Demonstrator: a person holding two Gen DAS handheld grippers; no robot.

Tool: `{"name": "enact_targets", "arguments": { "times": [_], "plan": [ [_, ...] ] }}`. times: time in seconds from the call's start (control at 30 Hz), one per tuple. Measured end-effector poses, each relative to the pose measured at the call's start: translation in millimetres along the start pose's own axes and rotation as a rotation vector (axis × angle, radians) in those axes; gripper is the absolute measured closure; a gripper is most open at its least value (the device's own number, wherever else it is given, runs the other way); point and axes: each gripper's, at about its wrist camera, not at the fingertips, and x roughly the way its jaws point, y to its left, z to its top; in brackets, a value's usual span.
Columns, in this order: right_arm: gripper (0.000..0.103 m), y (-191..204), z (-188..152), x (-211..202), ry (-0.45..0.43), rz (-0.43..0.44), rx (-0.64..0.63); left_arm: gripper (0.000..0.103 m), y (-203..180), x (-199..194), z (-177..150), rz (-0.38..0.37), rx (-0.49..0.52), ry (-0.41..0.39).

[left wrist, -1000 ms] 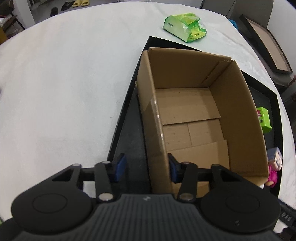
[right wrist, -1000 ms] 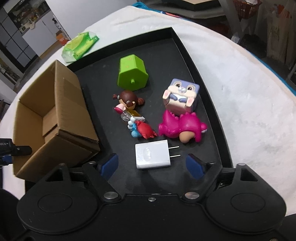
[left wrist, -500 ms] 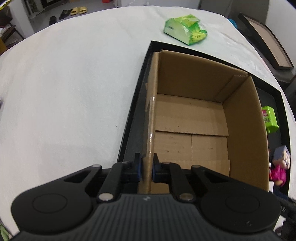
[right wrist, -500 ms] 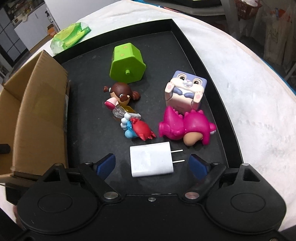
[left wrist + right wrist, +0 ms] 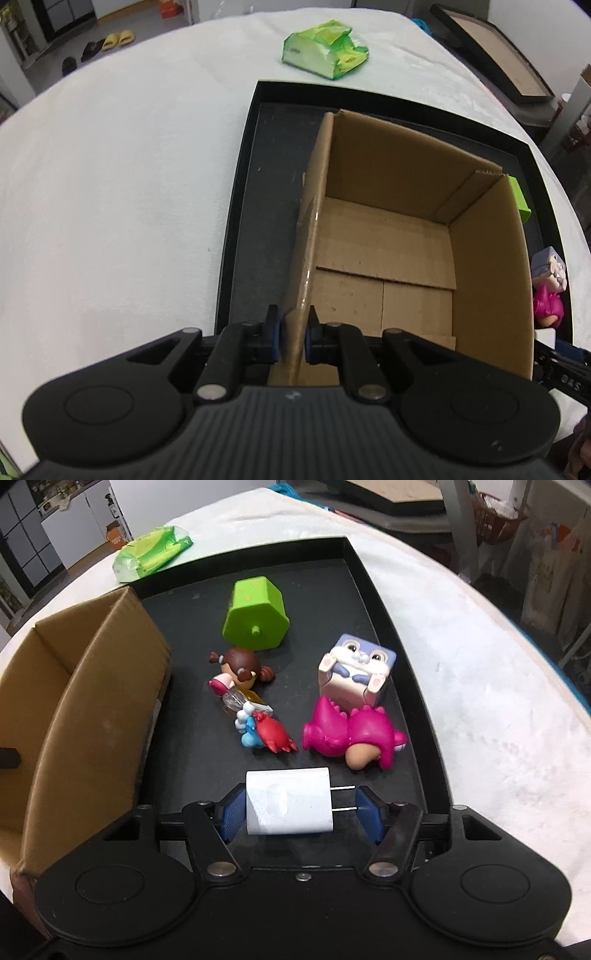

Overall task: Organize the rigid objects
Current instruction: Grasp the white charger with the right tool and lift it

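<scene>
An open, empty cardboard box (image 5: pixel 388 236) stands in the black tray (image 5: pixel 243 177); it also shows at the left of the right wrist view (image 5: pixel 92 716). My left gripper (image 5: pixel 291 334) is shut on the box's left wall near its front corner. My right gripper (image 5: pixel 301 810) is open around a white plug charger (image 5: pixel 288 801); the left pad touches the charger's body and the right pad stands at the prong tips. Beyond the charger lie a red crab toy (image 5: pixel 269 733), a pink dinosaur toy (image 5: pixel 351 734), a brown-haired doll (image 5: pixel 240 672), a bunny cube (image 5: pixel 356 672) and a green block (image 5: pixel 256 614).
The tray's right rim (image 5: pixel 402 653) runs close by the bunny cube. A green wipes pack (image 5: pixel 325 55) lies on the white tablecloth (image 5: pixel 110 184) behind the tray. A framed board (image 5: pixel 495 59) leans off the table at the far right.
My left gripper went from open astride the box wall to shut on it, and the box has swung in the tray. My right gripper moved forward and narrowed around the charger.
</scene>
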Motion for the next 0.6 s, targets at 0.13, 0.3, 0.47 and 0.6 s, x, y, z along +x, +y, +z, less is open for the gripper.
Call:
{"name": "enact_targets", "arguments": {
  "times": [0.13, 0.3, 0.47, 0.6],
  "plan": [
    [0.042, 5.3, 3.4, -13.7, -0.022, -0.002, -0.018, 0.092, 1.3, 4.9, -2.2, -0.011, -0.010, 0.026],
    [0.042, 13.1, 9.5, -29.5, -0.046, -0.002, -0.038, 0.091, 3.8, 1.0, -3.9, -0.024, -0.007, 0.023],
    [0.042, 21.6, 16.2, -43.2, -0.063, -0.001, -0.061, 0.089, 6.2, -10.4, -9.2, -0.036, -0.001, -0.011],
    [0.042, 29.0, 20.4, -54.6, -0.073, -0.001, -0.082, 0.089, 5.4, -19.2, -13.1, -0.031, 0.009, -0.040]
  ]
}}
